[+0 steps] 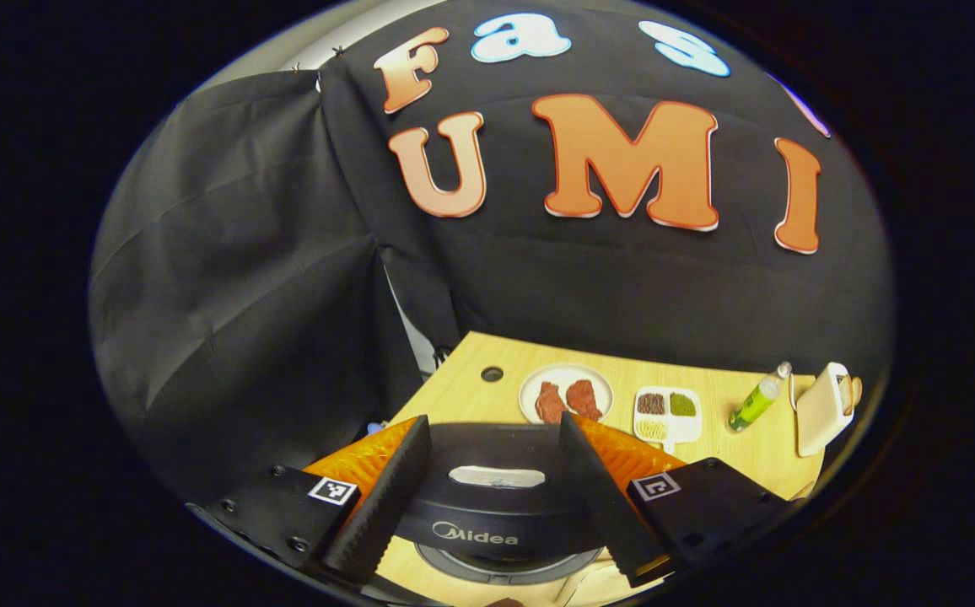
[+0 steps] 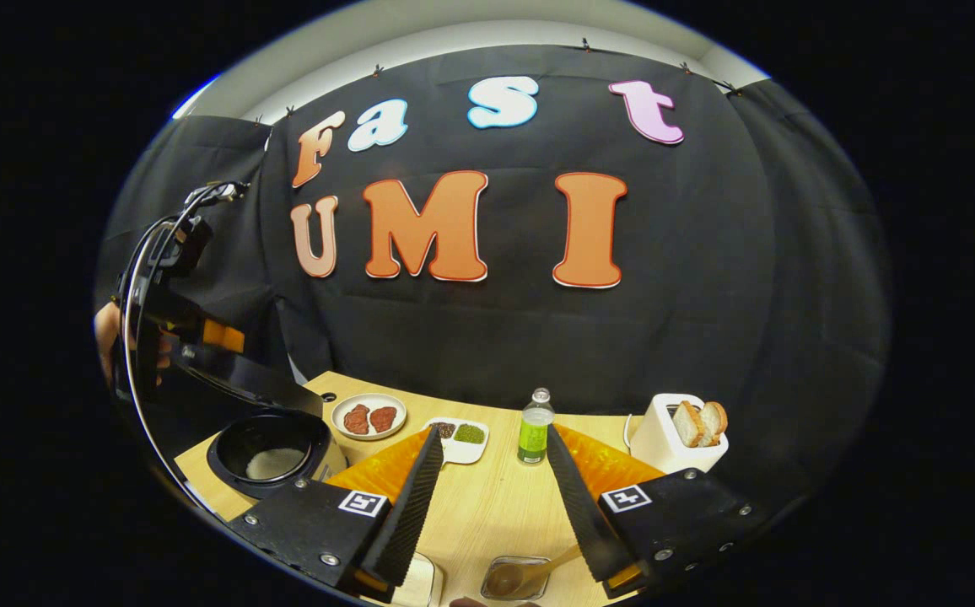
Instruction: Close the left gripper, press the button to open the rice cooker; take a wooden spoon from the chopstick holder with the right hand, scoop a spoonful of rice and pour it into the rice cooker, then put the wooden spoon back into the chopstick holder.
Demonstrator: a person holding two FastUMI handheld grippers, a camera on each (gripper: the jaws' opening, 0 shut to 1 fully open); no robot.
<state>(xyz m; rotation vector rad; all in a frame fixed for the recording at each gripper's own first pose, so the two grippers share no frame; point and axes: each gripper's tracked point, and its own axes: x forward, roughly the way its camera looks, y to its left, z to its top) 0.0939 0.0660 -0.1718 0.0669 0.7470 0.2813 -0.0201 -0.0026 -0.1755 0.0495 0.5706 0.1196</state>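
Left hand-held gripper [image 1: 494, 493] spread, ridged fingers flanking the round, glossy rice cooker [image 1: 496, 506]. Right hand-held gripper [image 2: 487, 497] spread, empty, above the pale wood-grain bench [image 2: 496, 497]; wooden spoon [image 2: 530, 573] lies below, its bowl in a clear container.

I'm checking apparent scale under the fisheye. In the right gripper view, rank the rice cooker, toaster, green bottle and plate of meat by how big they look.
1. rice cooker, though nearest the camera
2. toaster
3. plate of meat and green bottle: too alike to rank

The brand name "Midea" stands in pale letters on the dark front of the rice cooker [image 1: 487, 506], seen in the left gripper view
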